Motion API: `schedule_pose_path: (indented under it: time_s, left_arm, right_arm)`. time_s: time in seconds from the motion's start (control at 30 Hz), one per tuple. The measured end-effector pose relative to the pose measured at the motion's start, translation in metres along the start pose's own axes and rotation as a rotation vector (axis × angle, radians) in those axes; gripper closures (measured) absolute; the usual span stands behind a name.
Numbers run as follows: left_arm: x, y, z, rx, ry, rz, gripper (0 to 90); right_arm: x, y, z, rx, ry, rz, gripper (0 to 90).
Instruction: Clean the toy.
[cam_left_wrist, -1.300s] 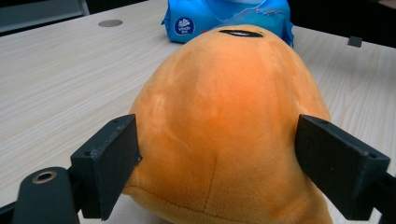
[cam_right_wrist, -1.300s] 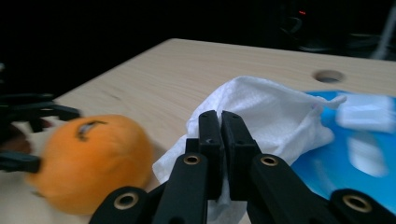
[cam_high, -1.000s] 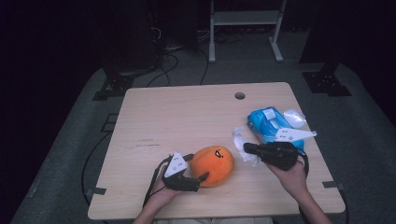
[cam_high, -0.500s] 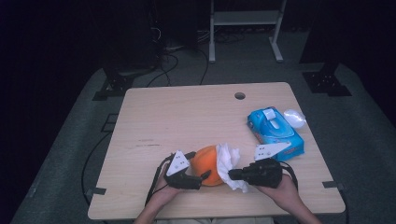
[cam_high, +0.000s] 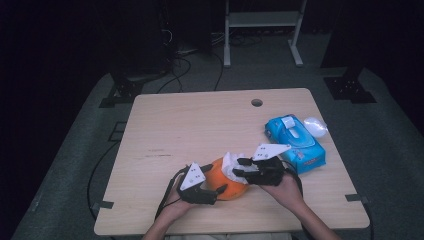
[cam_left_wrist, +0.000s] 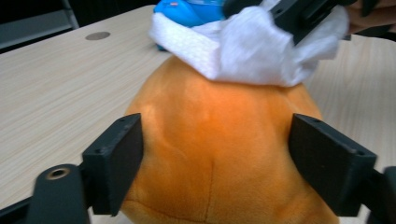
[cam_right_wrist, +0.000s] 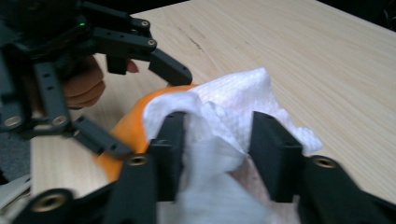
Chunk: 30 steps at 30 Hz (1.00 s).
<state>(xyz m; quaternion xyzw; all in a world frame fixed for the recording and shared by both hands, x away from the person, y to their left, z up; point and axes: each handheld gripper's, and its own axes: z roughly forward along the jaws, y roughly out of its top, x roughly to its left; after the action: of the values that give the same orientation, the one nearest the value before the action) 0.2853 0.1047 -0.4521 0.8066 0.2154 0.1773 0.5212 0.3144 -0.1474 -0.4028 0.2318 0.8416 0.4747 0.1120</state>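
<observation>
Orange plush toy (cam_high: 227, 181) sits near the front edge of the wooden table (cam_high: 200, 125), between the two hand-held grippers. A white wipe (cam_high: 234, 162) lies on top of it, on the side facing the right gripper.

Left gripper (cam_high: 212, 189): clamped on the plush. In the left gripper view both black jaws press into the sides of the plush (cam_left_wrist: 219, 149), which bulges between them. Jaws have just closed in a little further. The wipe (cam_left_wrist: 252, 51) shows draped over the top of the plush, with the other gripper's black jaw lying on it.

Right gripper (cam_high: 242, 167): comes in from the right in the high view, jaw tips over the wipe on the plush. Jaws have just been opening. In the right gripper view they stand apart with the crumpled wipe (cam_right_wrist: 224, 126) bunched between them; the cloth touches the left jaw, and there is a gap beside the right one. Grip reads as released, cloth loose between the jaws. Orange of the plush (cam_right_wrist: 130, 126) shows under the wipe's left edge; the left gripper (cam_right_wrist: 144, 98) is beyond it.

Blue wipes pack (cam_high: 294, 142) lies on the table to the right of the right hand (cam_high: 282, 187), just beside the gripper. A small clear wrapper (cam_high: 315, 126) rests at the pack's far right corner. A round grommet hole (cam_high: 257, 102) sits near the table's far edge.
</observation>
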Motion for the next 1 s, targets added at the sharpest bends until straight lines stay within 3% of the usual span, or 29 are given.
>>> schedule_pose_path:
  time_s: [0.13, 0.33, 0.37, 0.5, 0.6, 0.7, 0.83, 0.9, 1.0]
  left_arm:
    - [-0.001, 0.0, 0.001, 0.013, -0.013, 0.005, 21.1]
    - [-0.003, 0.002, 0.002, 0.003, -0.007, 0.021, 14.1]
    - [-0.006, 0.002, 0.004, 0.005, -0.001, 0.039, 12.2]
    - [-0.01, 0.002, 0.005, 0.007, 0.017, 0.063, 12.7]
    - [-0.009, 0.002, 0.007, 0.017, 0.029, 0.047, 14.1]
    - [-0.004, -0.001, 0.009, 0.016, 0.034, 0.006, 14.6]
    - [-0.001, 0.0, 0.013, 0.032, 0.042, 0.007, 15.0]
    - [0.006, 0.001, 0.018, 0.026, 0.049, -0.027, 15.0]
    - [0.014, 0.0, 0.02, 0.017, 0.056, -0.079, 15.4]
  right_arm:
    - [-0.001, -0.002, 0.01, 0.0, 0.007, 0.007, 46.8]
    - [-0.001, -0.015, 0.013, -0.013, -0.01, 0.055, 60.9]
    - [0.001, -0.018, 0.012, -0.005, -0.019, 0.062, 66.1]
    - [-0.005, -0.018, 0.005, -0.017, -0.01, 0.086, 73.7]
    - [-0.01, -0.021, -0.001, -0.03, -0.003, 0.11, 80.4]
    - [-0.019, -0.026, -0.011, -0.016, -0.04, 0.125, 82.1]
    - [-0.018, -0.031, -0.016, -0.013, -0.041, 0.136, 82.2]
    - [0.0, -0.026, -0.013, 0.006, -0.025, 0.072, 82.1]
    - [0.003, -0.026, -0.012, 0.028, -0.039, 0.03, 82.1]
